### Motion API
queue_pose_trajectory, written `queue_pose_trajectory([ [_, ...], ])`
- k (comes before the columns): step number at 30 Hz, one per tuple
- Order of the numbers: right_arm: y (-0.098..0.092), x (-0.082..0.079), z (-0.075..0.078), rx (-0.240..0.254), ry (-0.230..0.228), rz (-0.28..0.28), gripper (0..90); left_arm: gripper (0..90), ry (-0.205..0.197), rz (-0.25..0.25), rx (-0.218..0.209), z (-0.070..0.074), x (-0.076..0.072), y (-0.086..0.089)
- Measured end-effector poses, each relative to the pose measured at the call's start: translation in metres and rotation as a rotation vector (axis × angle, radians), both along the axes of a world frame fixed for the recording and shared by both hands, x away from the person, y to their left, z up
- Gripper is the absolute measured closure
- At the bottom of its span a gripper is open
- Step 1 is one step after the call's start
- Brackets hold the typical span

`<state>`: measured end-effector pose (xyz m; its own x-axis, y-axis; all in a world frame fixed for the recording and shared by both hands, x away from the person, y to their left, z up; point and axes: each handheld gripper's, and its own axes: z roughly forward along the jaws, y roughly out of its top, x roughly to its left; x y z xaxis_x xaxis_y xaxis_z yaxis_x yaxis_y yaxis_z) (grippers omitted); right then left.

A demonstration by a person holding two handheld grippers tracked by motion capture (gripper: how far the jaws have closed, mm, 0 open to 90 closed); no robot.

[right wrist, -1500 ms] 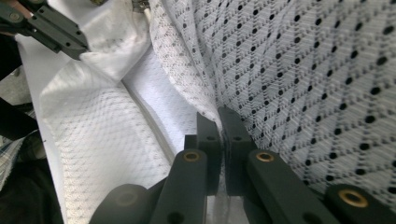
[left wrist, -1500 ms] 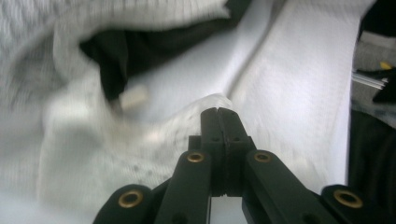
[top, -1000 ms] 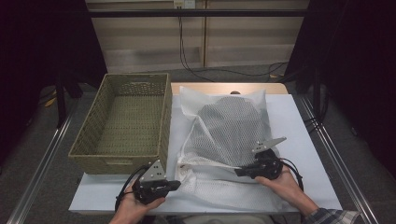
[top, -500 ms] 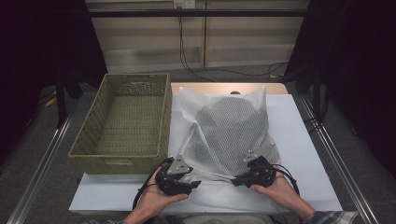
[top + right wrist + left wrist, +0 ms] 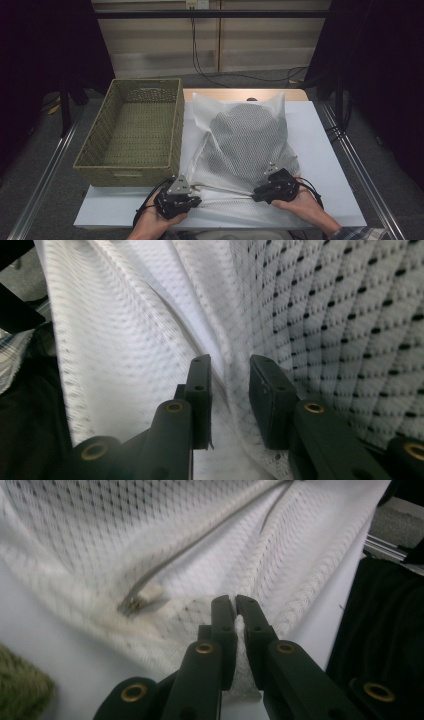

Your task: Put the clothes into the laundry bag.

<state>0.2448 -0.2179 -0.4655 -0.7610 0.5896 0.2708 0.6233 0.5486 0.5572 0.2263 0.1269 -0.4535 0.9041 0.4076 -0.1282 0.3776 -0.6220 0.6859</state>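
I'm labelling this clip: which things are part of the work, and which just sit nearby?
In the work:
- white mesh laundry bag with its zip
- left gripper, shut on the bag's edge
- right gripper, jaws just opening around the mesh

Sitting by:
- woven green-brown wicker basket
- white table

The table (image 5: pixel 330 165) has a white top with a strip of bare wood along its far edge; a woven basket (image 5: pixel 132 132) sits on its left part; a white mesh bag (image 5: pixel 245 150) lies spread just beside it, reaching the near edge.
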Motion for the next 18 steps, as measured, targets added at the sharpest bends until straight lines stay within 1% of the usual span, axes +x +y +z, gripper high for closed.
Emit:
queue_pose_trajectory([
  [1,-0.001,-0.001,0.0,-0.002,-0.003,0.001,70.8,87.4,0.013,0.004,-0.016,0.0,-0.002,0.002],
  [3,-0.001,-0.002,0.0,0.0,-0.006,-0.005,69.0,87.3,0.012,0.006,-0.011,0.0,-0.004,0.006],
  [5,-0.002,-0.005,0.0,-0.004,-0.007,-0.004,67.5,87.0,0.026,0.016,-0.017,-0.001,-0.007,0.008],
  [6,-0.003,-0.006,0.0,-0.005,-0.013,-0.001,66.3,86.8,0.03,0.007,-0.016,-0.002,-0.007,0.009],
  [7,-0.003,-0.008,0.001,-0.006,-0.009,-0.006,66.0,86.7,0.044,0.011,-0.012,-0.002,-0.008,0.01],
  [8,-0.004,-0.01,0.001,-0.009,-0.012,-0.011,65.0,86.4,0.045,0.013,-0.01,-0.002,-0.009,0.011],
  [10,-0.006,-0.011,0.002,-0.001,-0.022,-0.009,64.3,86.3,0.045,0.016,-0.023,-0.002,-0.012,0.012],
  [12,-0.008,-0.014,0.003,-0.001,-0.018,-0.02,62.5,84.7,0.044,0.015,-0.022,-0.001,-0.014,0.015],
  [14,-0.011,-0.017,0.005,-0.001,-0.025,-0.019,61.4,81.5,0.043,0.021,-0.033,0.001,-0.017,0.019],
  [15,-0.012,-0.019,0.005,0.009,-0.03,-0.028,61.1,80.5,0.04,0.032,-0.042,0.002,-0.018,0.022],
  [16,-0.014,-0.02,0.007,0.01,-0.038,-0.031,61.7,79.7,0.03,0.035,-0.051,0.003,-0.019,0.025],
  [17,-0.016,-0.021,0.008,0.011,-0.043,-0.035,62.6,78.8,0.026,0.043,-0.073,0.004,-0.019,0.028],
  [18,-0.018,-0.022,0.009,0.022,-0.047,-0.037,63.4,78.8,0.006,0.061,-0.076,0.007,-0.02,0.031],
])
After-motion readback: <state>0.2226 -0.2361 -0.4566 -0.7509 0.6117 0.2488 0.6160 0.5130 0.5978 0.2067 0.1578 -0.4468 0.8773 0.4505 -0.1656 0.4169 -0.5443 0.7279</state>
